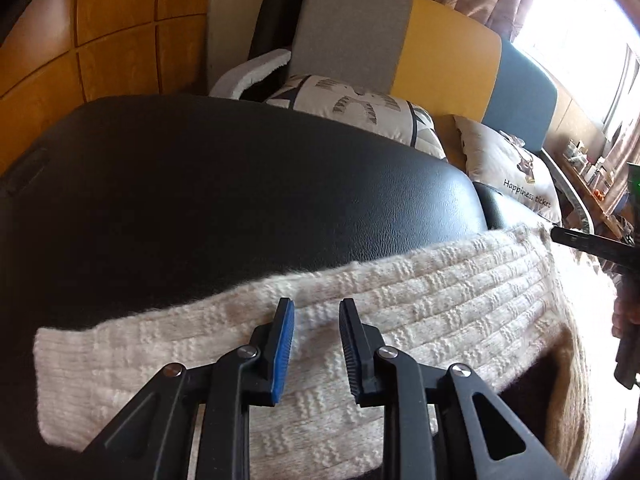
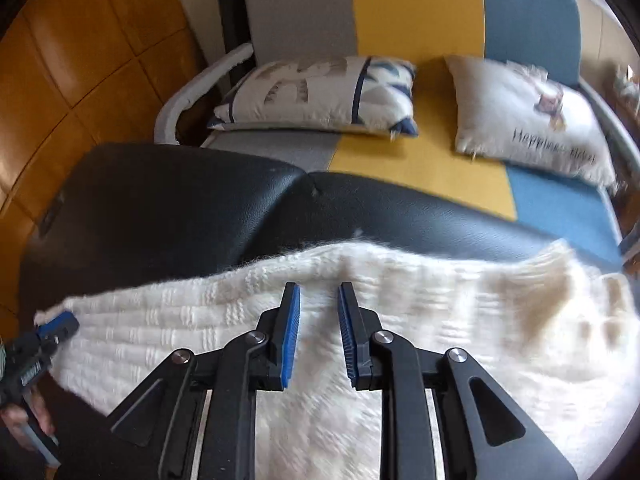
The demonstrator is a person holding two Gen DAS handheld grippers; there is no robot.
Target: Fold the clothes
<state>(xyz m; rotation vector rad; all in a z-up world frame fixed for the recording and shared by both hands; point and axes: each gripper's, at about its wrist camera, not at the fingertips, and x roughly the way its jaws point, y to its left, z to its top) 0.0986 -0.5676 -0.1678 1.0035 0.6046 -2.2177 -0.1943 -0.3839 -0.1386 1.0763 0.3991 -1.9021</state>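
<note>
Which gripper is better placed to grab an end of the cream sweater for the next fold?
Probably the left gripper. In the right wrist view it sits right at the left end of the cream sweater, which lies on the black cushion. The right gripper hangs open over the sweater's middle.

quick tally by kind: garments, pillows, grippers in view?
Knitted garments: 1, the cream sweater lying on the black padded surface
Pillows: 2, the patterned pillow and the lettered pillow, both on the striped sofa
Grippers: 2, the left gripper and the right gripper, each with jaws apart and nothing between them
Total: 5
</note>
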